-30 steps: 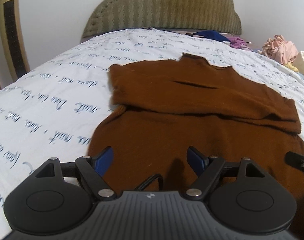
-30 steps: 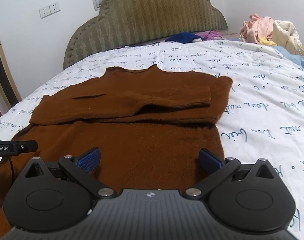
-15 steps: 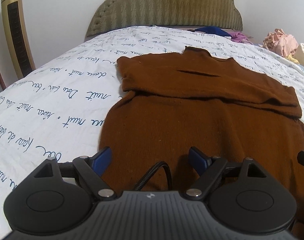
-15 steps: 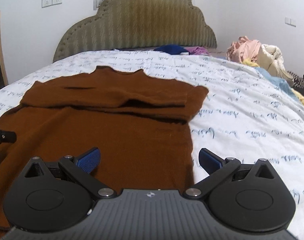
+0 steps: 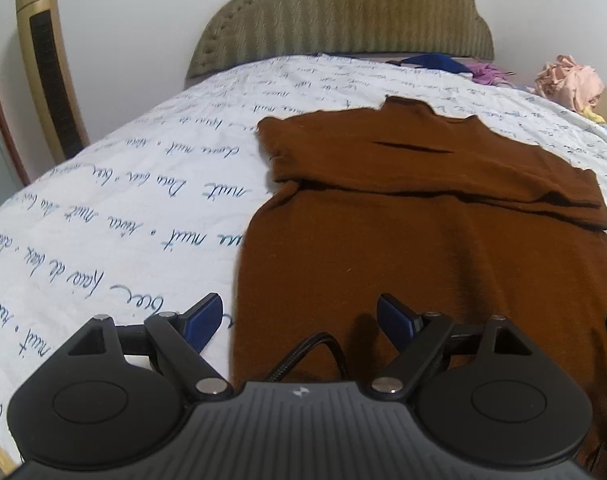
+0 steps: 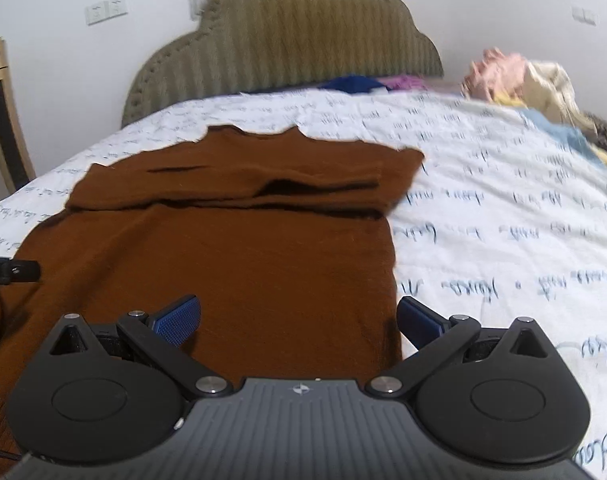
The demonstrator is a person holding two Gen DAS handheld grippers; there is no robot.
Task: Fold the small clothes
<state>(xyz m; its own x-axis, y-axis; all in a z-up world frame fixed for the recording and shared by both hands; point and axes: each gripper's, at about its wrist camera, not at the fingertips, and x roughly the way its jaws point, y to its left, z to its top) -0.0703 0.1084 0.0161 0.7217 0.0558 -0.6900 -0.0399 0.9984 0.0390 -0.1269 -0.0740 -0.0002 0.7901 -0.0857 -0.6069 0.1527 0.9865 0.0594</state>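
A brown knit sweater (image 5: pixel 423 240) lies flat on the bed, sleeves folded across the chest, collar toward the headboard. It also shows in the right wrist view (image 6: pixel 255 248). My left gripper (image 5: pixel 299 316) is open and empty, straddling the sweater's near left edge just above the hem. My right gripper (image 6: pixel 299 316) is open and empty, straddling the sweater's near right edge. The left gripper's tip (image 6: pixel 11 271) shows at the left edge of the right wrist view.
The white bedsheet (image 5: pixel 123 208) with blue script covers the bed. A padded olive headboard (image 5: pixel 343 12) stands behind. Loose clothes (image 6: pixel 515 80) are piled at the far right. A gold tower fan (image 5: pixel 47 72) stands left of the bed.
Both grippers have shifted outward over the last second: the left one leftward to the sweater's left edge, the right one rightward to its right edge. Both stayed open.
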